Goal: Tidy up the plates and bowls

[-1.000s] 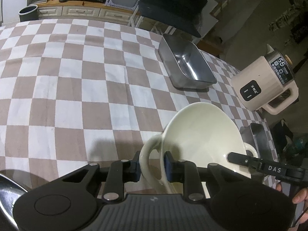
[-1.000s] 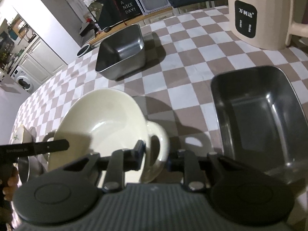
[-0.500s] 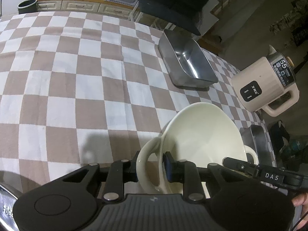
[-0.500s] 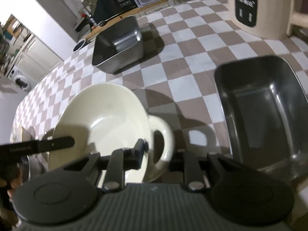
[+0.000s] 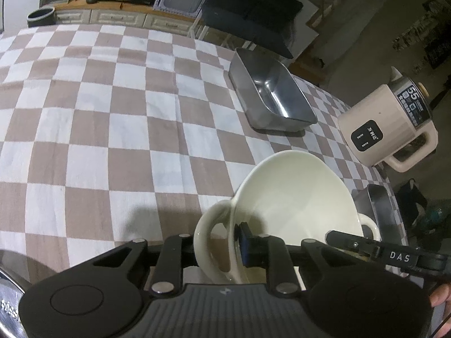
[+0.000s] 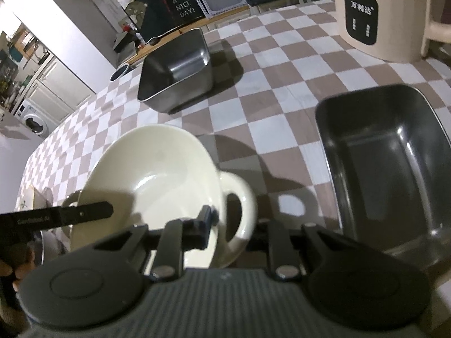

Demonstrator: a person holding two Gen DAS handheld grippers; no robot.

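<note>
A cream two-handled bowl (image 5: 293, 197) is held between both grippers above the checkered tablecloth; it also shows in the right wrist view (image 6: 157, 174). My left gripper (image 5: 217, 242) is shut on the bowl's left loop handle and rim. My right gripper (image 6: 234, 222) is shut on the bowl's right loop handle and rim. The bowl is empty and tilts slightly. The outer fingers of both grippers are partly hidden behind the handles.
A steel rectangular tray (image 5: 270, 95) stands at the far side, also in the right wrist view (image 6: 177, 79). A darker steel tray (image 6: 386, 152) lies close on the right. A beige electric kettle (image 5: 391, 124) stands beyond. A metal rim (image 5: 8, 301) shows bottom left.
Both grippers, still holding the bowl, have shifted slightly; the views swayed forward then back. The grip on the bowl has not changed.
</note>
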